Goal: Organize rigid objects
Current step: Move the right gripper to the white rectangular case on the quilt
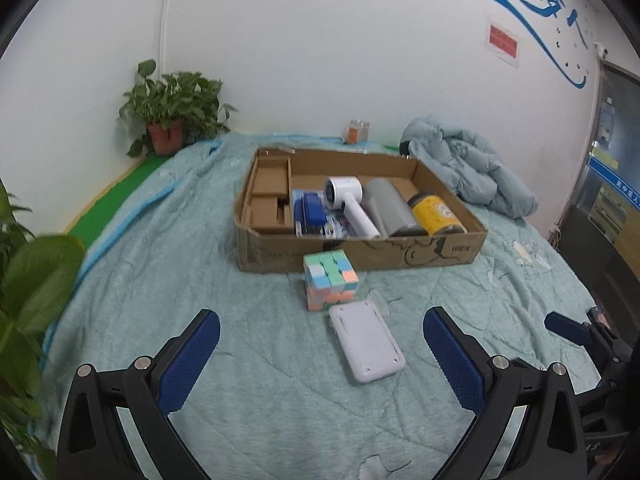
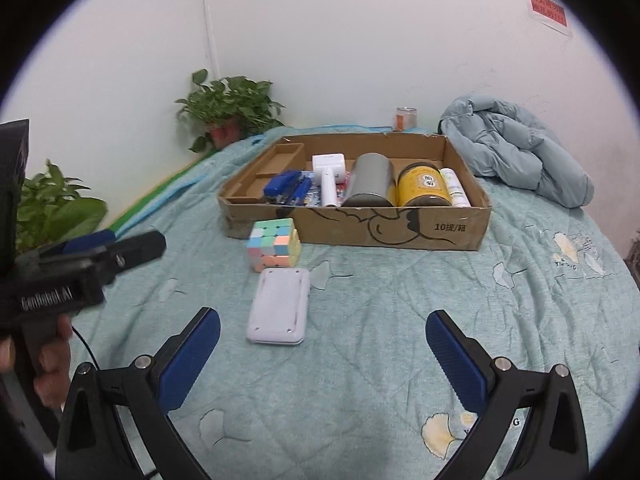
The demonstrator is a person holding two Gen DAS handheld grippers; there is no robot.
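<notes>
While several items already fill the cardboard box (image 1: 360,254) mid-frame, still outside: puzzle cube (image 1: 330,280), white case (image 1: 366,346); both claws, left gripper (image 1: 320,356) and right gripper (image 2: 322,354), released, empty.

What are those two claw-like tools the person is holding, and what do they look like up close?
They are handheld grippers. The left gripper and the right gripper each have two black angled fingers with silver rivets and ribbed blue pads. Seen from the right wrist, the left one has a black body with white lettering, a pistol-style handle in a hand, and a thin black cable.
</notes>
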